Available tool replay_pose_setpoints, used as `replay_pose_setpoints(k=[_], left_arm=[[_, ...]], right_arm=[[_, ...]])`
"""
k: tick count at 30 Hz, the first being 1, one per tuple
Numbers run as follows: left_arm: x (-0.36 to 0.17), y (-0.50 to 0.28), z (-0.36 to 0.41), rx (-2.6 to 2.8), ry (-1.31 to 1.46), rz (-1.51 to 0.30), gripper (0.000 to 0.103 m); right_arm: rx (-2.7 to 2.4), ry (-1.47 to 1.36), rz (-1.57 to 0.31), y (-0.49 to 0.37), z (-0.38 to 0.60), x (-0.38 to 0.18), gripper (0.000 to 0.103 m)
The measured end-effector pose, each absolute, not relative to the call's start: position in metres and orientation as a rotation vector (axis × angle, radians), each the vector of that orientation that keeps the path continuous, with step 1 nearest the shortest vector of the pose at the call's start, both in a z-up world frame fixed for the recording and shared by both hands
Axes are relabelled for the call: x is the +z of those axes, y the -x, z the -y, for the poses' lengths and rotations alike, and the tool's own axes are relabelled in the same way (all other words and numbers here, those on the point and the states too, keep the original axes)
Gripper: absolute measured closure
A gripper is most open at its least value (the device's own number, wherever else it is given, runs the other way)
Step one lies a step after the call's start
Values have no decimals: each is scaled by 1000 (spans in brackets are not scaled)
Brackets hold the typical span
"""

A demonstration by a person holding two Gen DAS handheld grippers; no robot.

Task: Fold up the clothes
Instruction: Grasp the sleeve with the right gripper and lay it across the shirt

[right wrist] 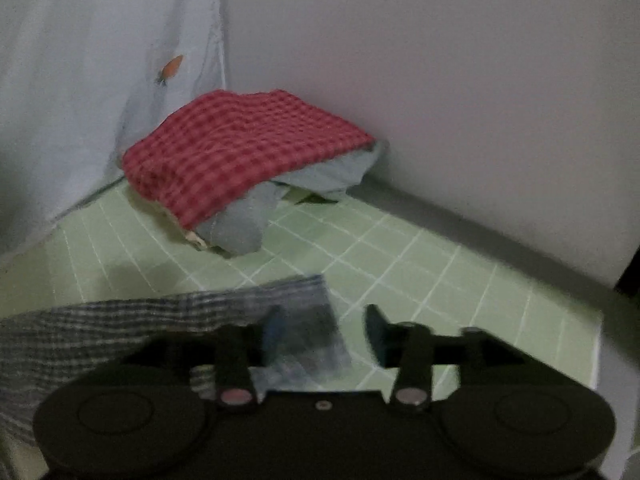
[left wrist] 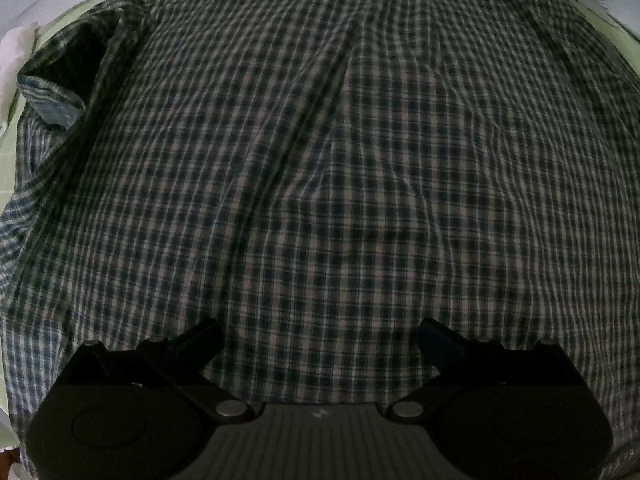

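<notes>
Landmark: green mat [right wrist: 400,256] with a white grid, taken as the reference for every place below.

Left wrist view
- Mat edge: thin strip of green at the far left, beside a bit of white cloth [left wrist: 14,52].
- Checked shirt [left wrist: 340,160]: dark blue and white, spread over the mat and filling nearly the whole view, wrinkled, with a long crease down its middle.
- Cuff [left wrist: 52,96]: upper left of the shirt, lying open near the mat's left strip.
- Left gripper [left wrist: 320,332]: right above the shirt, pointing down at it, jaws set wide apart, nothing clamped between them; contact of the tips with the cloth cannot be told.

Right wrist view (blurred)
- Pale sheet [right wrist: 100,80]: hanging at the mat's far left side, with a small orange carrot print [right wrist: 172,66].
- Checked shirt, part [right wrist: 168,320]: on the near left of the mat, its corner reaching under the gripper's left finger.
- Red checked cloth [right wrist: 240,148]: on top of a grey-blue bundle [right wrist: 244,220], piled in the mat's far corner by the wall [right wrist: 440,80].
- Right gripper [right wrist: 324,332]: above the near part of the mat, jaws parted, no cloth pinched; shirt corner below the left finger, bare mat under the right one.
</notes>
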State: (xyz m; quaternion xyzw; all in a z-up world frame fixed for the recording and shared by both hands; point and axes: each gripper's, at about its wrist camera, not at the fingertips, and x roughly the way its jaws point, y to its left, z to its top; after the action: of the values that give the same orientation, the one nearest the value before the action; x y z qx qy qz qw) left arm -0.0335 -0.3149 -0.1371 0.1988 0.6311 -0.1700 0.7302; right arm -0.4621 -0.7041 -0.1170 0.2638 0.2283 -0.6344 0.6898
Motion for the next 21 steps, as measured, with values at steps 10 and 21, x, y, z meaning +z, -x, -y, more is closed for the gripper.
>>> replay_pose_setpoints(k=[10,21], left_arm=[[-137,11,323,-338,-453,-1395,0],[-128,13,340,-346,-554,-1313,0]], right_arm=[[-1341,-753,-512,455,720,-158,39],[-1401,-597,-603,476,760,-161,72]])
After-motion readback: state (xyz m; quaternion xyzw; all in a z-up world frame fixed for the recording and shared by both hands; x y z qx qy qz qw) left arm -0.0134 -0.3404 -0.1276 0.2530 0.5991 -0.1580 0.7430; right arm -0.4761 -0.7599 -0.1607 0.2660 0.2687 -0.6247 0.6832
